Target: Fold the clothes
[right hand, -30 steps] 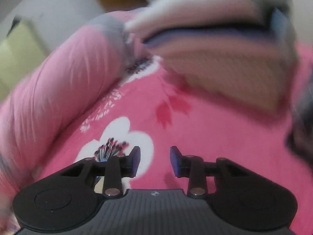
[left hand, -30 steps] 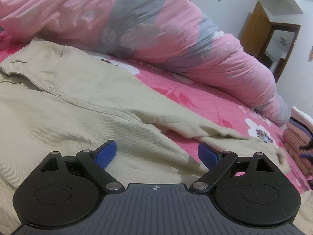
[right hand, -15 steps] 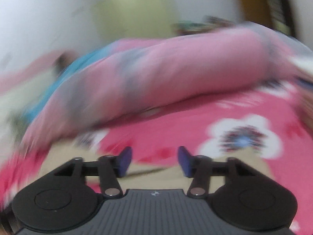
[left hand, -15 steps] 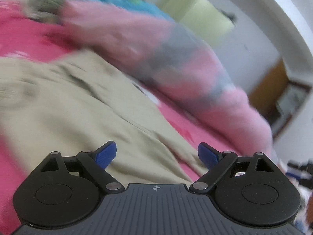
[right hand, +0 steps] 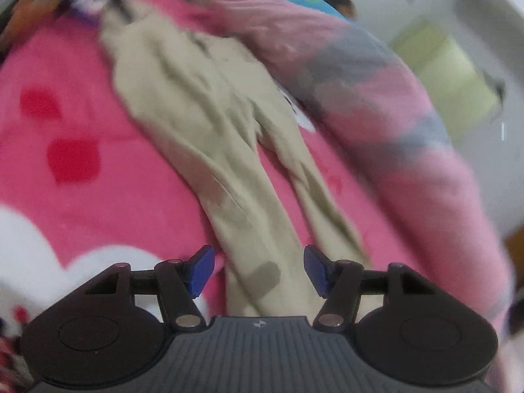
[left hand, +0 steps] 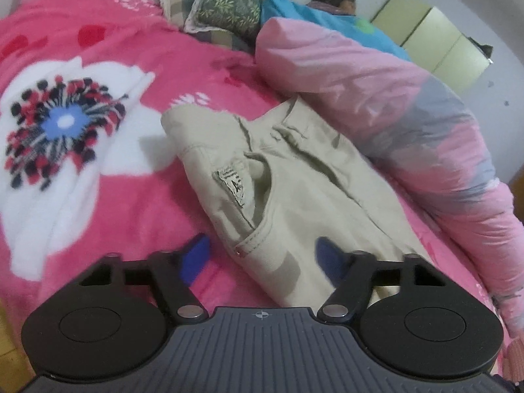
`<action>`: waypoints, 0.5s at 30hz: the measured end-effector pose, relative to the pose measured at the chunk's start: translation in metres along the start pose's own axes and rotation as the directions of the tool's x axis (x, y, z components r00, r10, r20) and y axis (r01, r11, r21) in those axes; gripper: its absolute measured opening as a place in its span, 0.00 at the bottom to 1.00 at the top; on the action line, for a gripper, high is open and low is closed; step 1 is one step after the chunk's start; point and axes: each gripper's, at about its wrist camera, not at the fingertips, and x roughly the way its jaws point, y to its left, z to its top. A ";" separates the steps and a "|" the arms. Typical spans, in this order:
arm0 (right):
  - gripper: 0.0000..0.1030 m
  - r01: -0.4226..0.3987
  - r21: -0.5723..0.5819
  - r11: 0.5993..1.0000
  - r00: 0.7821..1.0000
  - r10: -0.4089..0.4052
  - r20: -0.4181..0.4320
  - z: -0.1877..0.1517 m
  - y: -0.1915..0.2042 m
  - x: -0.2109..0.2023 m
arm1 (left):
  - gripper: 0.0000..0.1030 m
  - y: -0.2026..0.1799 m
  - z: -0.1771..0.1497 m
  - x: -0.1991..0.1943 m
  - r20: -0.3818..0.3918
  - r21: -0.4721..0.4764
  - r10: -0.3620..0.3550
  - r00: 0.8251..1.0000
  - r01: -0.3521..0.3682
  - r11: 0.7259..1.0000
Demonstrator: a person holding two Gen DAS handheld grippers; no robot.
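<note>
Beige trousers (left hand: pixel 294 190) lie spread on a pink flowered bedspread (left hand: pixel 98 150). In the left wrist view I see the waistband and a front pocket with a small label; my left gripper (left hand: pixel 265 262) is open and empty just above the pocket's lower edge. In the right wrist view, which is blurred, the trousers (right hand: pixel 203 108) stretch away with both legs coming toward me. My right gripper (right hand: pixel 258 270) is open and empty above the near leg's end.
A rolled pink and grey quilt (left hand: pixel 409 121) lies along the trousers' far side. Pillows (left hand: pixel 226 3) and a person under a blue cover (left hand: pixel 327 6) are at the bed's head. Yellow-green cabinets (left hand: pixel 439 39) stand behind.
Both grippers have swung round fast. The left view went from the trouser legs to the waistband end. The right view went from a stack of folded clothes to the trouser legs, and its jaws widened.
</note>
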 end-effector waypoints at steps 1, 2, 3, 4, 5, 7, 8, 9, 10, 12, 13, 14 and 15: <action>0.61 0.013 -0.061 0.998 1.000 -0.012 0.015 0.003 0.008 0.005 | 0.47 -0.001 0.000 0.001 0.017 0.002 0.008 1.000 -0.009 1.000; 0.60 0.027 -0.122 0.992 0.999 -0.023 0.030 0.005 0.017 0.011 | 0.37 -0.001 0.001 0.001 0.031 -0.003 0.015 0.999 -0.015 1.000; 0.52 0.038 -0.177 0.984 0.999 -0.031 0.042 0.007 0.024 0.016 | 0.21 0.001 0.002 0.002 0.039 -0.016 0.019 0.999 -0.018 1.000; 0.30 0.043 -0.218 0.975 0.998 -0.034 0.045 0.009 0.030 0.021 | 0.16 0.004 0.004 0.002 0.045 -0.031 0.022 0.999 -0.021 0.999; 0.16 0.047 -0.235 0.971 0.998 -0.038 0.045 0.011 0.032 0.024 | 0.13 0.006 0.005 0.001 0.050 -0.049 0.018 0.999 -0.015 0.999; 0.05 0.046 -0.209 0.977 0.998 -0.037 0.051 0.018 0.027 0.021 | 0.12 0.006 0.011 -0.009 0.089 -0.041 0.004 0.996 0.000 0.999; 0.05 0.043 -0.191 0.981 0.998 -0.033 0.058 0.021 0.023 0.017 | 0.11 0.003 0.016 -0.014 0.109 -0.018 -0.001 0.994 0.003 1.000; 0.04 0.033 -0.163 0.986 0.997 -0.022 0.072 0.024 0.016 0.008 | 0.11 0.001 0.020 -0.022 0.125 -0.002 -0.010 0.992 0.010 1.000; 0.04 0.015 -0.140 0.990 0.997 -0.004 0.081 0.027 0.009 -0.004 | 0.11 0.000 0.025 -0.031 0.139 0.005 -0.024 0.990 0.023 1.000; 0.04 -0.076 -0.081 0.994 0.992 0.084 0.098 0.034 -0.006 -0.030 | 0.11 0.000 0.035 -0.041 0.154 0.016 -0.041 0.987 0.039 0.999; 0.04 -0.133 -0.056 0.990 0.984 0.138 0.108 0.037 -0.012 -0.043 | 0.11 0.000 0.040 -0.043 0.159 0.020 -0.045 0.986 0.042 0.999; 0.04 -0.197 -0.045 0.979 0.972 0.201 0.120 0.038 -0.013 -0.052 | 0.11 0.003 0.044 -0.044 0.158 0.023 -0.043 0.986 0.040 0.999; 0.04 -0.271 -0.041 0.962 0.952 0.274 0.137 0.038 -0.011 -0.059 | 0.11 0.008 0.047 -0.041 0.149 0.015 -0.034 0.988 0.032 0.999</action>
